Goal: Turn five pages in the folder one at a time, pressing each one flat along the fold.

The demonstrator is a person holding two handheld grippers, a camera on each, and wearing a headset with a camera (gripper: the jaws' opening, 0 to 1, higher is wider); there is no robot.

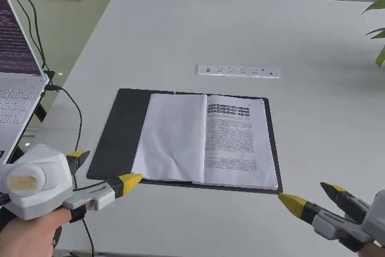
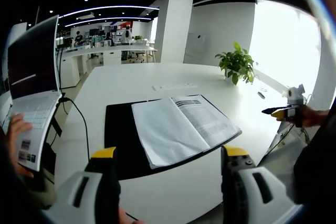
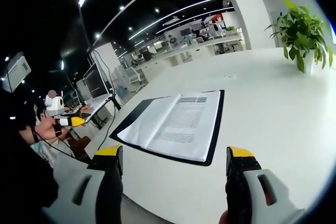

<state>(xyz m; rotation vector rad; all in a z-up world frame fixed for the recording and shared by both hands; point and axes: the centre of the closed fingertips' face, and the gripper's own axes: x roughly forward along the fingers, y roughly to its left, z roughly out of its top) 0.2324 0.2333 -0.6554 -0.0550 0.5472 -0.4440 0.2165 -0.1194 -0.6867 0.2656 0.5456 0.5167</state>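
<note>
The folder (image 1: pixel 123 130) lies open on the white table (image 1: pixel 180 28), squarely in front of the person, its black cover showing as a broad band on the left and a thin border round the rest. A blank page (image 1: pixel 171 136) rests on the left of the fold (image 1: pixel 206 139) and a printed page (image 1: pixel 231 139) on the right. The left gripper (image 1: pixel 103 168) hovers over the near left edge of the table, just short of the folder's near left corner, jaws spread wide with nothing between them. The right gripper (image 1: pixel 313 197) hangs off the near right corner of the folder, close to it but not touching, jaws likewise apart and empty. Neither tool is in contact with paper, so this looks like a pause at the start of a page turn — the grippers poised, no sheet lifted. How many of the five pages are already over cannot be told from the stack. The blank page sits a little bowed rather than dead flat, which suggests its fold may want more pressing. The next move most likely falls to the right gripper: reach to the outer or near edge of the printed page, separate a single sheet from those beneath, pinch it lightly and carry it across to the left. The left gripper would then steady the left side or run down the fold. The fine point is catching one sheet only — thin paper lying flush gives the jaws little to bite. The laptop (image 1: pixel 15 88) at the left edge and the power strip (image 1: pixel 237 71) beyond the folder are well clear of the work.
</note>
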